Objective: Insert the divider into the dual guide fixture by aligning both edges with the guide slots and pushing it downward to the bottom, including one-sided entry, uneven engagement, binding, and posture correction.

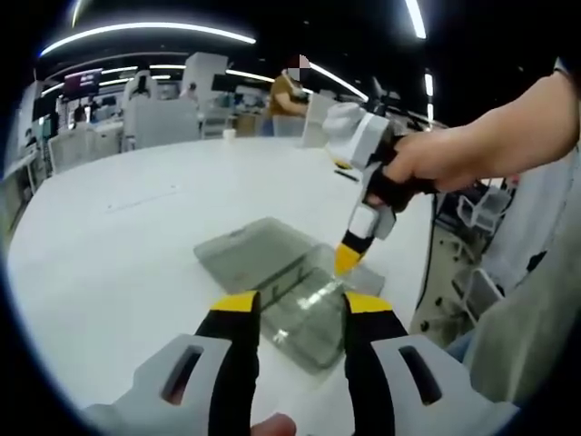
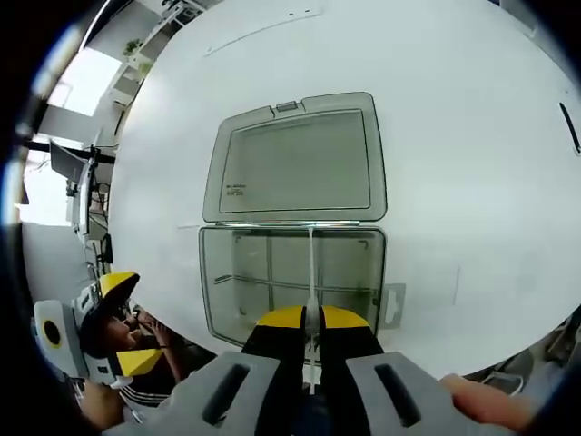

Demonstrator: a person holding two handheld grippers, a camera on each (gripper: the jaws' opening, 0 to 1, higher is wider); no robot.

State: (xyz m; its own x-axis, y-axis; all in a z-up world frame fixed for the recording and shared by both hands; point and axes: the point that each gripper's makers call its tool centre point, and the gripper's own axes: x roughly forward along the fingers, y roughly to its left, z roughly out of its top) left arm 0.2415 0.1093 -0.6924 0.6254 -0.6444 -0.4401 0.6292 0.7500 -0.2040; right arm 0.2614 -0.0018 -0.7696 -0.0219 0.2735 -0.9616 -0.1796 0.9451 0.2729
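Right gripper view, near to far: right gripper (image 2: 310,320) at the bottom, yellow-tipped jaws clenched on a thin clear divider (image 2: 311,272), seen edge-on as a pale vertical line running up btwn the tips. Divider stands over the open clear plastic box (image 2: 292,282), roughly at the middle of its width; can't tell if its edges sit in the guide slots or how deep it is. Inside the box, thin cross ribs are visible. Box lid (image 2: 295,156) is flipped fully open and lies flat on the white bench (image 2: 454,136) just beyond the box, joined at the hinge line. Small tab sticks out at the box's right side. Left gripper (image 2: 123,322) shows at lower left w/ a person's hand on it, well off the box.

Left gripper view: left gripper (image 1: 302,307) at the bottom, jaws released and apart, nothing btwn them, hovering above the near end of the box (image 1: 313,313). Beyond, right gripper (image 1: 349,256) points down into the box, held by a hand (image 1: 436,159). Lid (image 1: 254,250) lies behind on the round bench (image 1: 136,227). Far back: office desks, a seated person.
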